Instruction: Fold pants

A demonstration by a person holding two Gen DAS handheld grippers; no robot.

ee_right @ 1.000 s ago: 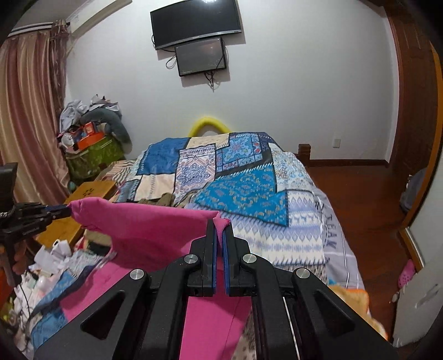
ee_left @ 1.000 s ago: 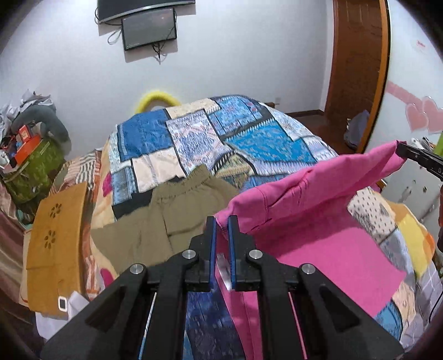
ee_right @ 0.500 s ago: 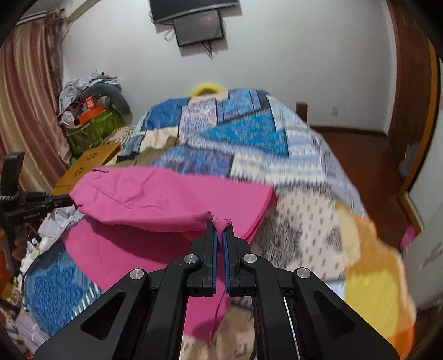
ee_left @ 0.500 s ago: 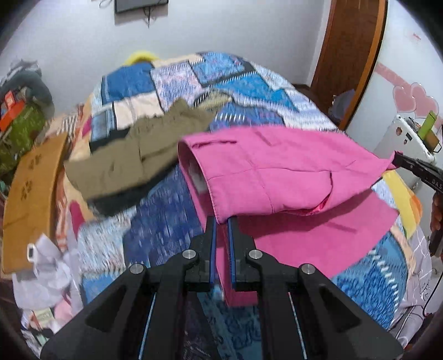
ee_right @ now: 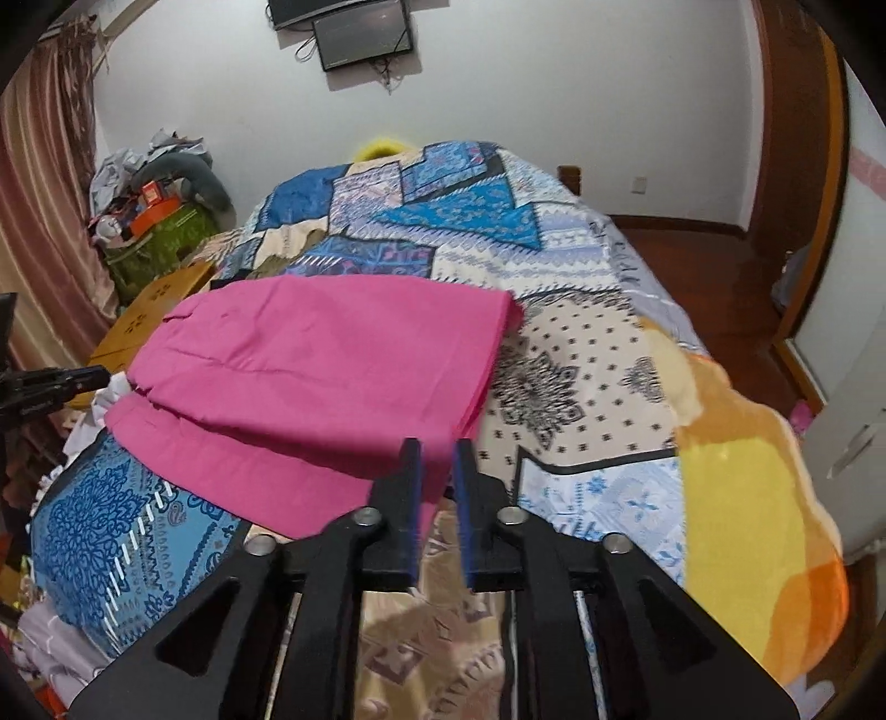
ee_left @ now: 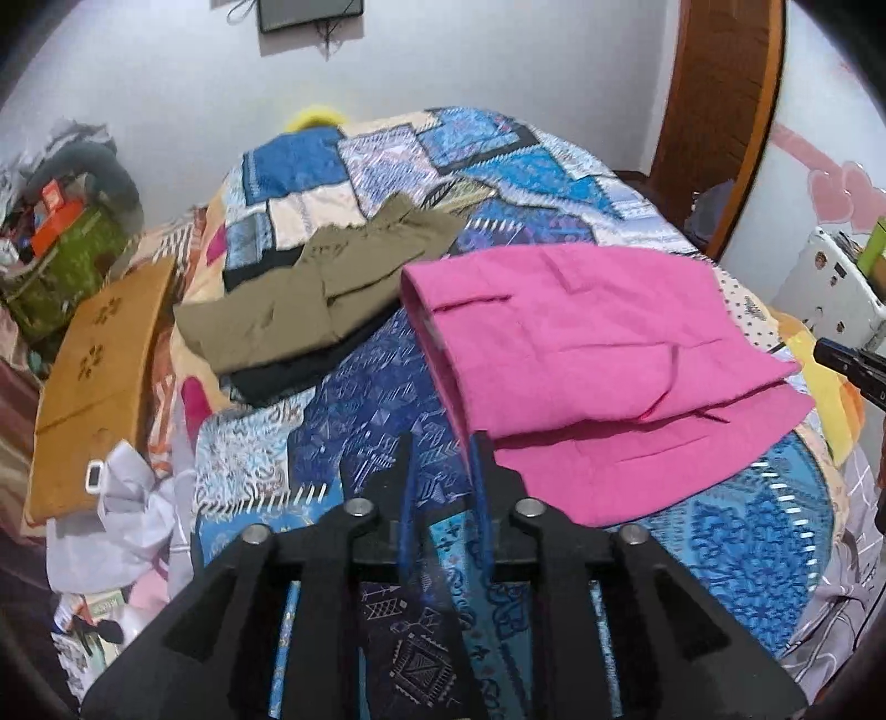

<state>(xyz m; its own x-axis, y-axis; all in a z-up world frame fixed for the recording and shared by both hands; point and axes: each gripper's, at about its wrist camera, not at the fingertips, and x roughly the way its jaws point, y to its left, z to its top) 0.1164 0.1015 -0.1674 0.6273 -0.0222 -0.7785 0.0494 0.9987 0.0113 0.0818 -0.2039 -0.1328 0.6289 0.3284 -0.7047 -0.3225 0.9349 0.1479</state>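
Both pairs of fingers stand spread with nothing between them. On the left gripper [ee_left: 444, 443] the blue-lined fingertips [ee_left: 407, 443] sit just short of the near corner of the pink pants [ee_left: 587, 354], apart from the cloth, with patterned bedspread [ee_left: 354, 421] showing through the gap. The right gripper [ee_right: 436, 448] is parted the same way, its fingertips [ee_right: 412, 448] at the near edge of the pants [ee_right: 332, 376]; whether they touch the fabric cannot be told.

Lying flat on the bed, the pants are folded over so an upper layer rests on a lower one that sticks out along the near side. In the left wrist view the long axis runs across the bed, from a rounded folded edge at the left toward the right gripper's black tip [ee_left: 853, 368], which shows at the frame's right edge just beside the pants' far corner. In the right wrist view the same stack stretches leftward, its far end close to the left gripper [ee_right: 52, 382] seen at the left.

Beyond the pants, toward the head of the bed, an olive garment [ee_left: 321, 293] lies crumpled over a dark piece of clothing [ee_left: 288, 376], just beside the pink folded edge. A wooden board [ee_left: 94, 382] leans at the bed's left side above white paper or bags [ee_left: 127, 515]. A green bag and clutter [ee_left: 61, 260] sit against the wall, a screen [ee_right: 362, 33] hangs above the bed, a wooden door [ee_left: 720, 111] stands at the right, and a curtain [ee_right: 39, 210] hangs at the left.
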